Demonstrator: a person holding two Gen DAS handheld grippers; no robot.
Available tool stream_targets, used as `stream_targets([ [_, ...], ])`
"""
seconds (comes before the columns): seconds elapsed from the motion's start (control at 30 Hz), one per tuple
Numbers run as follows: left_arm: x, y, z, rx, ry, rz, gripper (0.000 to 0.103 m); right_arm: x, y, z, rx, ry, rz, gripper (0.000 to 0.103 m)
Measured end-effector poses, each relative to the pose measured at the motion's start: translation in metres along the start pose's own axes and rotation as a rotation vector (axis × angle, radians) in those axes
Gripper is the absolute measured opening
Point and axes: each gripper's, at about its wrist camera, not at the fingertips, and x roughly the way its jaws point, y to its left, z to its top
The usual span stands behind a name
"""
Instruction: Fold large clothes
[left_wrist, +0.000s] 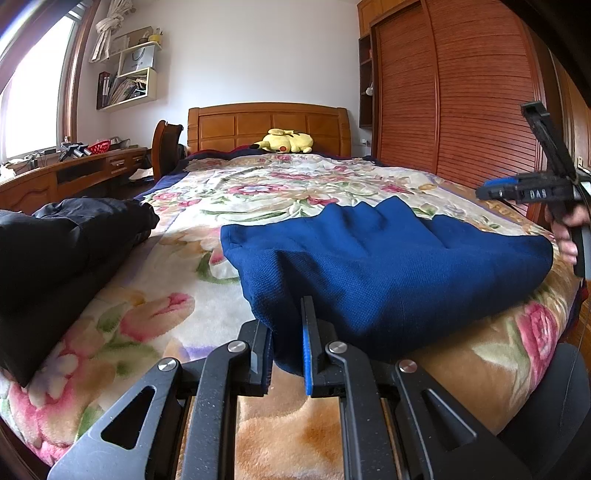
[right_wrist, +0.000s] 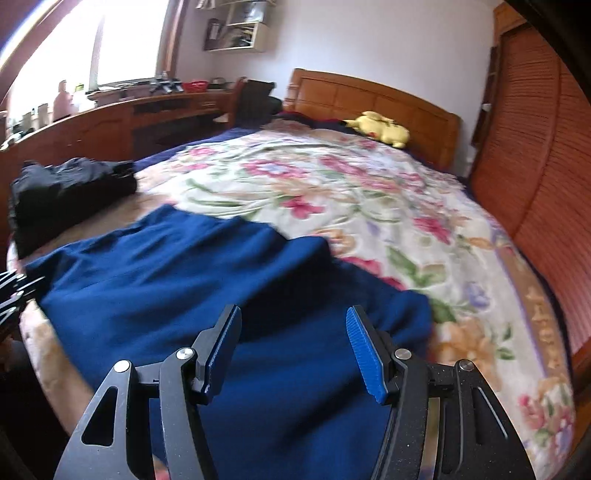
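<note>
A navy blue knit garment (left_wrist: 388, 258) lies partly folded on the floral blanket (left_wrist: 258, 192) at the foot of the bed. My left gripper (left_wrist: 286, 332) is shut on the garment's near left corner, with cloth pinched between the blue pads. The garment also shows in the right wrist view (right_wrist: 166, 280). My right gripper (right_wrist: 293, 332) is open and empty, hovering just above the garment's right part. It also shows from the side at the right edge of the left wrist view (left_wrist: 491, 192).
A folded black garment (left_wrist: 55, 251) lies on the bed's left side, also in the right wrist view (right_wrist: 70, 188). A yellow plush toy (left_wrist: 286, 142) sits by the headboard. A wooden desk (left_wrist: 74, 173) stands left, a slatted wardrobe (left_wrist: 461, 92) right.
</note>
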Motion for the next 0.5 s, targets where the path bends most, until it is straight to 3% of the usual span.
stream_targets([
  [0.3, 0.000, 0.000, 0.000, -0.002, 0.000, 0.000, 0.012, 0.021, 0.032, -0.023, 0.045, 0.024, 0.109, 0.061],
  [0.5, 0.000, 0.000, -0.001, 0.001, 0.002, -0.001, 0.013, 0.009, 0.034, -0.037, 0.044, 0.048, 0.078, 0.061],
])
